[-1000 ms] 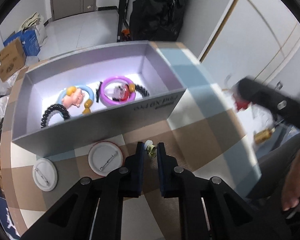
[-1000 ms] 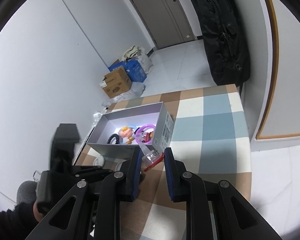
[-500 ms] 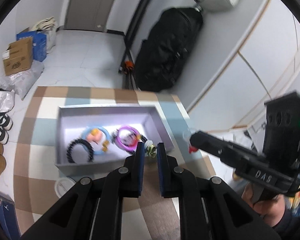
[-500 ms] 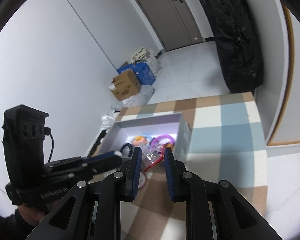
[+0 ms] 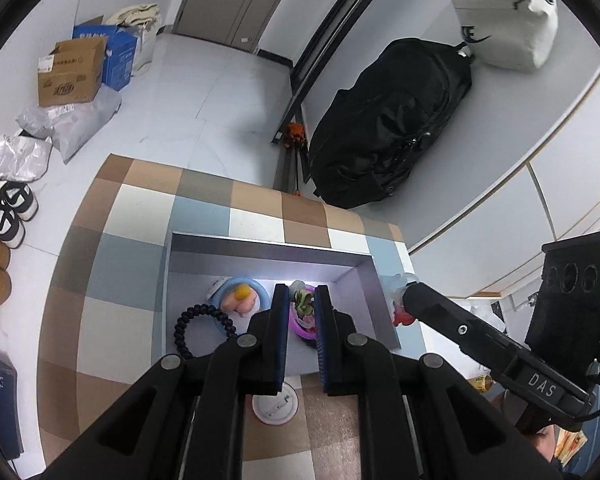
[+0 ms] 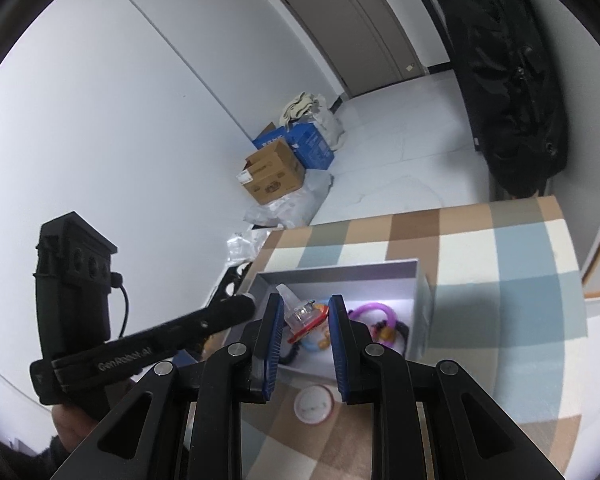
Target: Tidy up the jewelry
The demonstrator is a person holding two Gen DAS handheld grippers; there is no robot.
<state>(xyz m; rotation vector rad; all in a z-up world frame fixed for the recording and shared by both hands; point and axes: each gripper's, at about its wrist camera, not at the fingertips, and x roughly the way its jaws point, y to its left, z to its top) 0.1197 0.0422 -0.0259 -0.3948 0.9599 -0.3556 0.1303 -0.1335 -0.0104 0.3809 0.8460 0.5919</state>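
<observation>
A grey open box (image 5: 268, 246) (image 6: 419, 292) sits on the checked tablecloth. Inside lie a black bead bracelet (image 5: 198, 322), a blue ring with a pink figure (image 5: 242, 300) and a purple ring (image 6: 374, 312). My left gripper (image 5: 301, 308) is shut on a small green and white trinket (image 5: 303, 304), held high above the box. My right gripper (image 6: 303, 312) is shut on a clear and red trinket (image 6: 300, 314), also above the box; it shows at the right in the left wrist view (image 5: 400, 304).
A white round pin badge (image 5: 274, 404) (image 6: 314, 404) lies on the cloth in front of the box. A black bag (image 5: 384, 120) leans on the wall beyond the table. Cardboard boxes (image 5: 70, 72) and shoes (image 5: 8, 208) are on the floor at left.
Both grippers have risen high above the table with their trinkets and now hang over the box. The box looks smaller and farther below.
</observation>
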